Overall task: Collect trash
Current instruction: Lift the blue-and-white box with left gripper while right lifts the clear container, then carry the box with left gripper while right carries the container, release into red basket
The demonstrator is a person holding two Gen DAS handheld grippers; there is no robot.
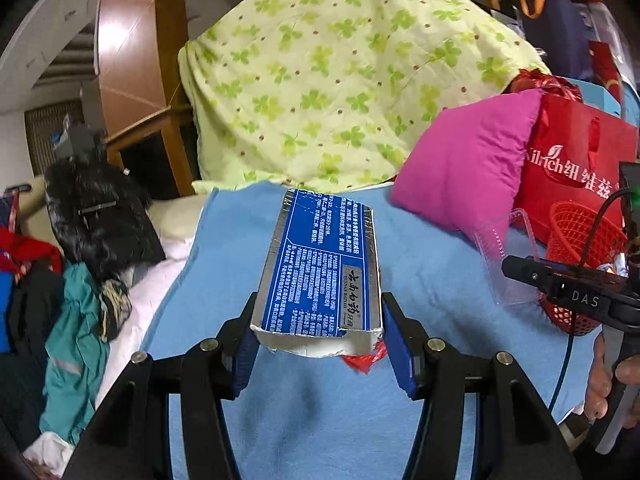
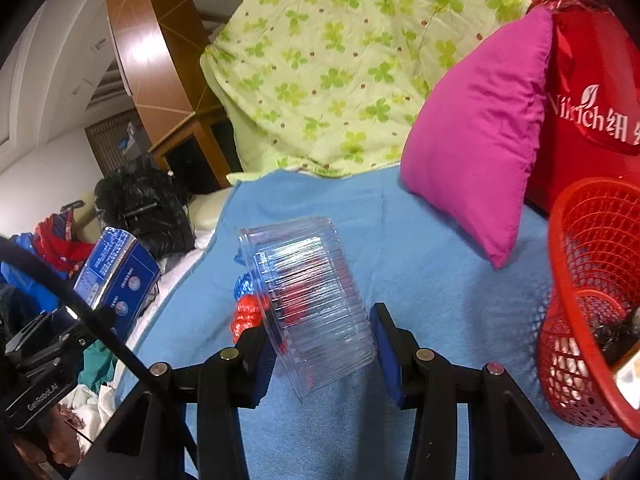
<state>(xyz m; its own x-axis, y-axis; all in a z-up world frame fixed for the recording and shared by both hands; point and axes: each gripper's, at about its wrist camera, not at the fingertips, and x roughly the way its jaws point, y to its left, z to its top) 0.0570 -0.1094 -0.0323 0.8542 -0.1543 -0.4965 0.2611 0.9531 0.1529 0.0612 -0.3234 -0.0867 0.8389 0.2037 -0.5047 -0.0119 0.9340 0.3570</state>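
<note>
My left gripper (image 1: 318,310) is shut on a blue toothpaste box (image 1: 320,264) with silver edges, held lifted over the blue blanket (image 1: 304,412). A red wrapper scrap (image 1: 362,360) shows just beneath the box's torn end. My right gripper (image 2: 318,324) is shut on a clear ribbed plastic container (image 2: 316,304), also off the blanket. The red mesh basket (image 2: 592,280) stands to its right with dark trash inside. A red wrapper (image 2: 245,314) and a blue wrapper (image 2: 244,283) lie on the blanket behind the container. The blue box (image 2: 116,276) appears at the left of the right wrist view.
A pink pillow (image 2: 476,148) and a red gift bag (image 2: 592,92) stand behind the basket. A green clover quilt (image 1: 340,72) is heaped at the back. Black fur clothing (image 1: 96,220) and other clothes (image 1: 72,340) lie off the blanket's left edge.
</note>
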